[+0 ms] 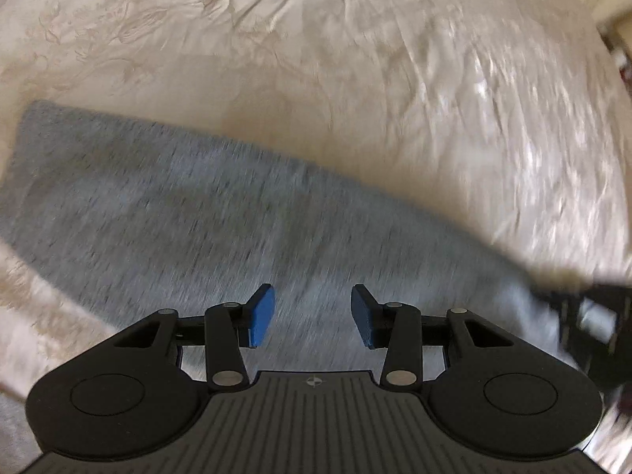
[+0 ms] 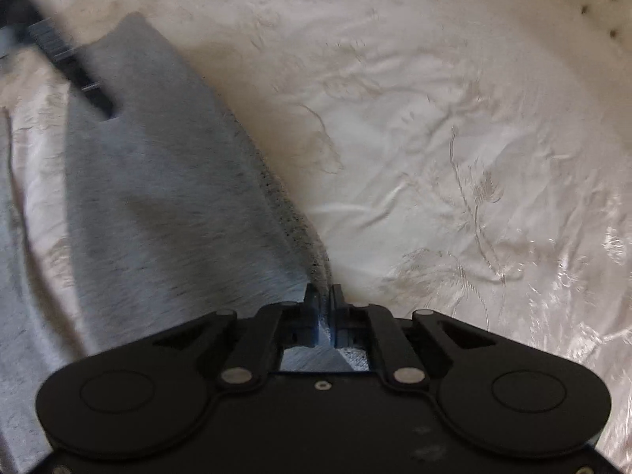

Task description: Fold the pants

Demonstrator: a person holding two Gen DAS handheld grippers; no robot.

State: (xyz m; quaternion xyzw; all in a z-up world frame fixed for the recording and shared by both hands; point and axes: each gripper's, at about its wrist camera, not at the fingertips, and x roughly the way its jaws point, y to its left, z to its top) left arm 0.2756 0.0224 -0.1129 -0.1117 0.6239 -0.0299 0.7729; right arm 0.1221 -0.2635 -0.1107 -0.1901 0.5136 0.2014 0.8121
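Note:
Grey heathered pants (image 1: 189, 213) lie as a long band across a cream bedspread (image 1: 355, 59). My left gripper (image 1: 312, 314) is open, blue pads apart, hovering over the grey cloth and holding nothing. The left view is motion-blurred. In the right wrist view the pants (image 2: 158, 181) stretch away to the upper left. My right gripper (image 2: 324, 300) is shut on the pants' edge, with cloth pinched between the pads. The left gripper shows as a dark blurred shape (image 2: 75, 67) over the far end of the pants. The right gripper shows at the left view's right edge (image 1: 592, 324).
The cream satin bedspread (image 2: 434, 158) with embroidered floral pattern and wrinkles fills both views. A tufted cream headboard (image 2: 592, 0) stands at the upper right of the right wrist view. More grey cloth (image 2: 15, 316) lies at the left edge.

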